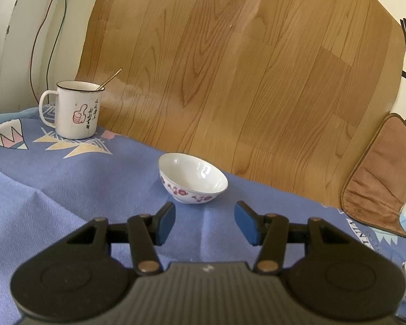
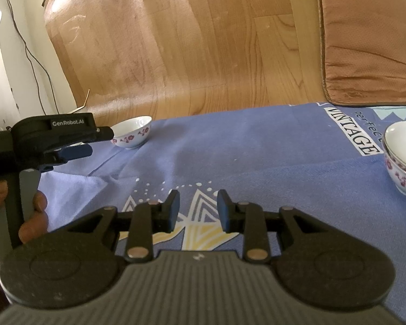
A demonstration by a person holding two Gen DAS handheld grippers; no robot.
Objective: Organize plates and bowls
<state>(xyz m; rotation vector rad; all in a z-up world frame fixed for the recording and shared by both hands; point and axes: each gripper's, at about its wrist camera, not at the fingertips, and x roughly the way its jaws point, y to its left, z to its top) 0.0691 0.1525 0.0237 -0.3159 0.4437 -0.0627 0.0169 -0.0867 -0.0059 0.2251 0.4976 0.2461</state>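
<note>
Sitting upright, white bowl (image 1: 193, 178), red floral band

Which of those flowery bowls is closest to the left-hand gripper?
The single bowl right ahead of the left gripper, by the wood-grain backdrop. The stacked bowls sit far off on the cloth's right side.

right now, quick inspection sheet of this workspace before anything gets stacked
surface: blue printed cloth, wrinkled.
job's things: floral bowl upright, empty, just ahead of the left gripper; second floral bowl at the right edge of the right wrist view. No plates seen.
clutter: enamel mug with a stick in it, back left.
grippers: left open, empty; right gripper open, empty, over bare cloth.
cables: red and dark wires hang on the wall.
surroundings: wood-grain sheet, brown cushion.
</note>
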